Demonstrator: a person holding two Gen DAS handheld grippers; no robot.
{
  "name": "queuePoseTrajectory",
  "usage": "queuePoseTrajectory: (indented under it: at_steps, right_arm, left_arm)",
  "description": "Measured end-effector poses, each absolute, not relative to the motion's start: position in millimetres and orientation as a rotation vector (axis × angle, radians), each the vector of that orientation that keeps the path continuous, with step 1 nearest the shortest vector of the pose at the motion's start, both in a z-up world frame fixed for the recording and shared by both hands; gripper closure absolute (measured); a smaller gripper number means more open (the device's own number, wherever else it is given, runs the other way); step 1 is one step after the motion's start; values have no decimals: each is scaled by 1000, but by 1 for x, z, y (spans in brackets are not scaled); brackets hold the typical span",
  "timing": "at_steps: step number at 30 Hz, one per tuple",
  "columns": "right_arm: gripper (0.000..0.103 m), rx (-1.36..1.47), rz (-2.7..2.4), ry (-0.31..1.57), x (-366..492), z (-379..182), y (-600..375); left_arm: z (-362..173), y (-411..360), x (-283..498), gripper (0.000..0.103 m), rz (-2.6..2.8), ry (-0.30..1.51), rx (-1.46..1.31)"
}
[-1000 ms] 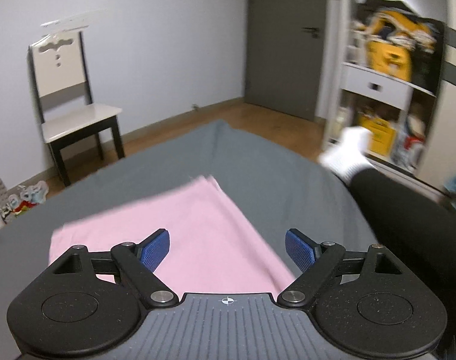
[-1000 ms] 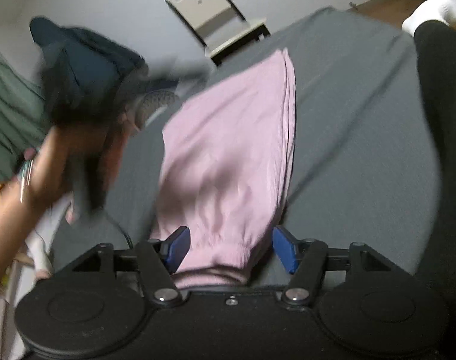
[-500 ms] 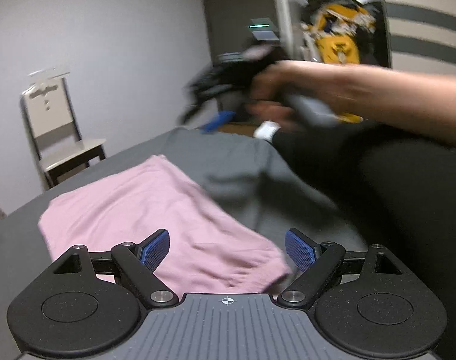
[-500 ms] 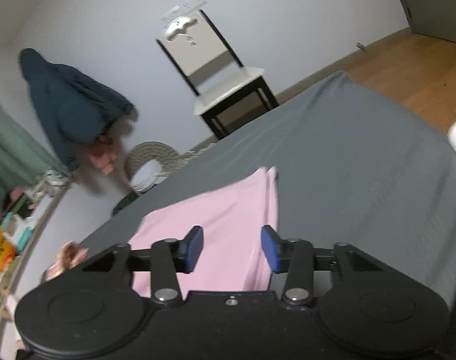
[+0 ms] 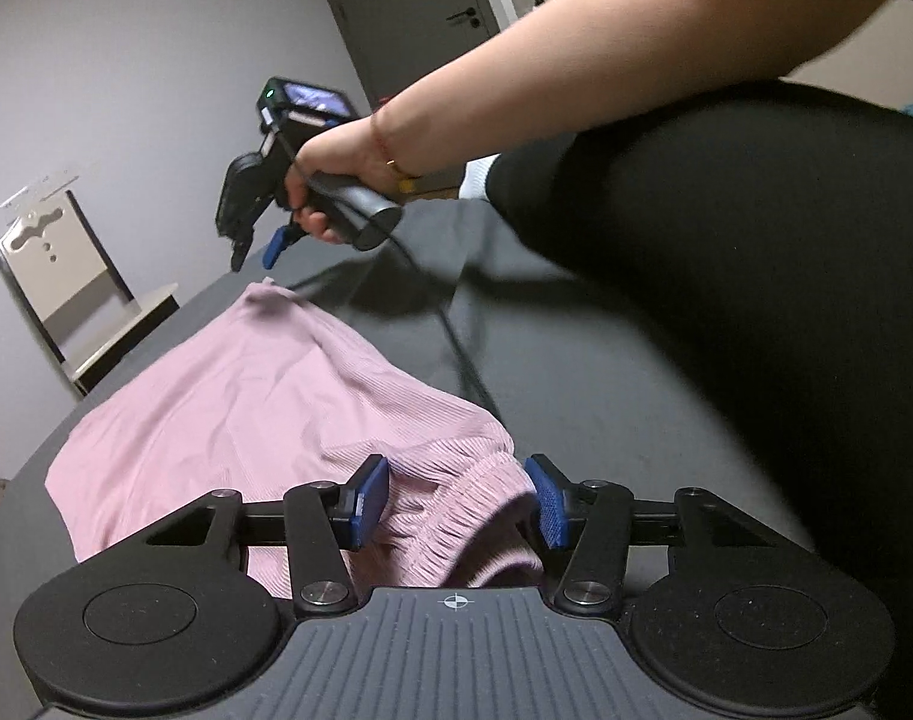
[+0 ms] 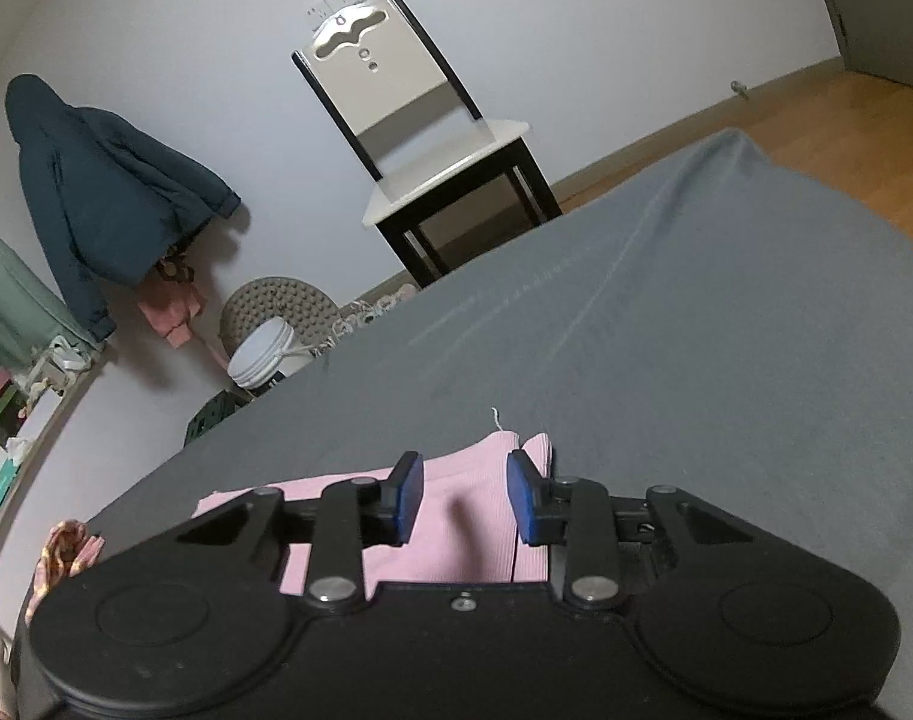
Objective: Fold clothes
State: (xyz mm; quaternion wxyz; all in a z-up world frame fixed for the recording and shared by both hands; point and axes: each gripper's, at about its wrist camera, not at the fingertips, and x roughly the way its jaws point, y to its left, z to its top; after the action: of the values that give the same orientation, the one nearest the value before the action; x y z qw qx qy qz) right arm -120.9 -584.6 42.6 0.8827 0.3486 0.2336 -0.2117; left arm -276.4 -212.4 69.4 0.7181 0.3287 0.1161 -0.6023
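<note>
On grey bed (image 5: 576, 372): 1 pink garment (image 5: 264, 408), 2 tools, both w/ pads apart.

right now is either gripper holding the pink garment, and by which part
Nothing is held. The left gripper sits open around the pink garment's gathered cuff; the right gripper is open over its far corner.

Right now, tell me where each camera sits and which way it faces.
Left wrist: sits on the left gripper, low at the elastic end of the pink garment, facing along it over the grey bed; shows its open blue fingers, the person's right hand holding the right gripper, and a black-clad leg.
Right wrist: sits on the right gripper at the garment's far corner, facing the chair and wall; only its own open fingers show.
Shared: garment, bed, chair.
</note>
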Motion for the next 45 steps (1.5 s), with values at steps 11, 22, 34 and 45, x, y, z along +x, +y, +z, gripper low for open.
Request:
queuePoseTrajectory:
  at_steps: [11, 22, 34, 45]
  right_arm:
    - [98, 762, -447, 499, -117, 30, -592]
    - [97, 820, -446, 502, -126, 33, -597]
    - [100, 770, -452, 514, -114, 27, -590]
    - [99, 769, -561, 489, -123, 25, -594]
  left_arm:
    - [77, -202, -273, 90, -1359, 313, 686]
    - [91, -183, -274, 92, -1378, 293, 702]
    - [91, -188, -275, 92, -1372, 322, 686]
    - [84, -195, -275, 91, -1368, 362, 645]
